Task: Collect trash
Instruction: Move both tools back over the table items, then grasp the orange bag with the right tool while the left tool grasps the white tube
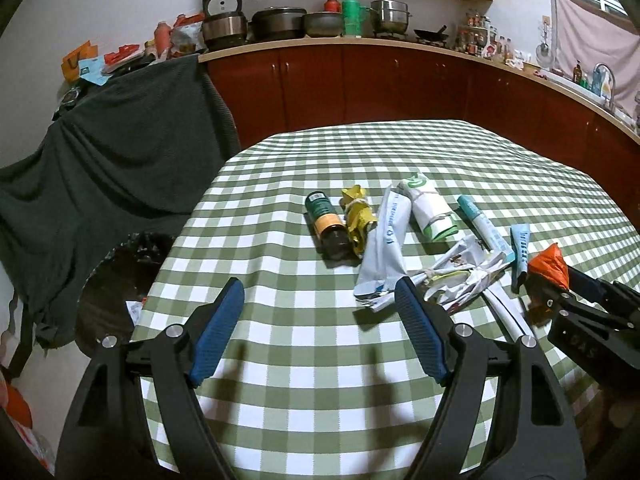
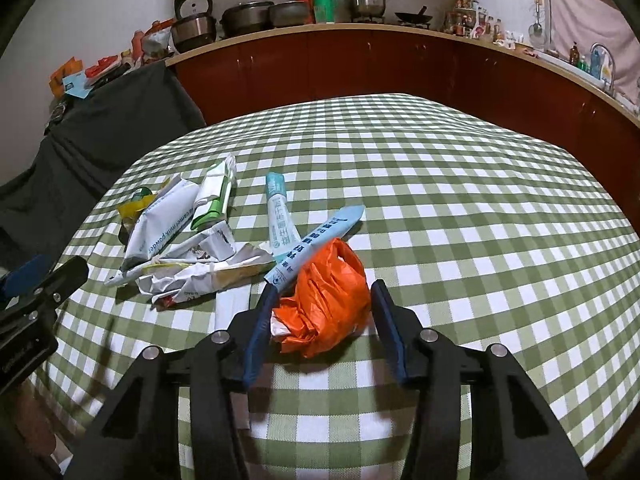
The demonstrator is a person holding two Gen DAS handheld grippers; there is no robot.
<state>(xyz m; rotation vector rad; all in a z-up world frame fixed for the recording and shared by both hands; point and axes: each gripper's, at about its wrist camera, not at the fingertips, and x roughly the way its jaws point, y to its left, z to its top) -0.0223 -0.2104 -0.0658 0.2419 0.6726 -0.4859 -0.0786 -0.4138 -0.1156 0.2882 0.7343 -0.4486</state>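
Your right gripper (image 2: 322,320) has its two blue fingers (image 2: 258,332) on either side of the orange bag (image 2: 326,298). The left finger touches the bag's crumpled edge; the right finger stands just beside the bag, with a thin gap that I can see. So the jaws are partly closed around the bag, but I judge that they do not press it yet. The bag lies on the tablecloth (image 2: 480,220) directly ahead of these fingers and already deep between them, and its longer side runs along the fingers, not across them. One blue-white tube (image 2: 316,246) rests on the far-left side of the bag, with its lower end close to your left finger; when you close, take care that this end does not come into the grip.

Your left gripper (image 1: 320,306) is wide open and holds nothing; only checked cloth is between its fingers. Its right finger tip is just beside the near end of the white pouch (image 1: 386,236).

From the orange bag, the rest of the trash lies to the left: first the crumpled paper (image 2: 200,268), then the pouch, then the green-white roll (image 2: 214,194), and farthest the yellow wrapper (image 1: 357,216) and the dark bottle (image 1: 328,222). The bin with a black liner (image 1: 124,264) stands on the floor still further left, beyond the table edge, so it is nearer to your left hand than to your right.

For the bag the right hand is clearly the nearer one. I think the next move needs only a closing.
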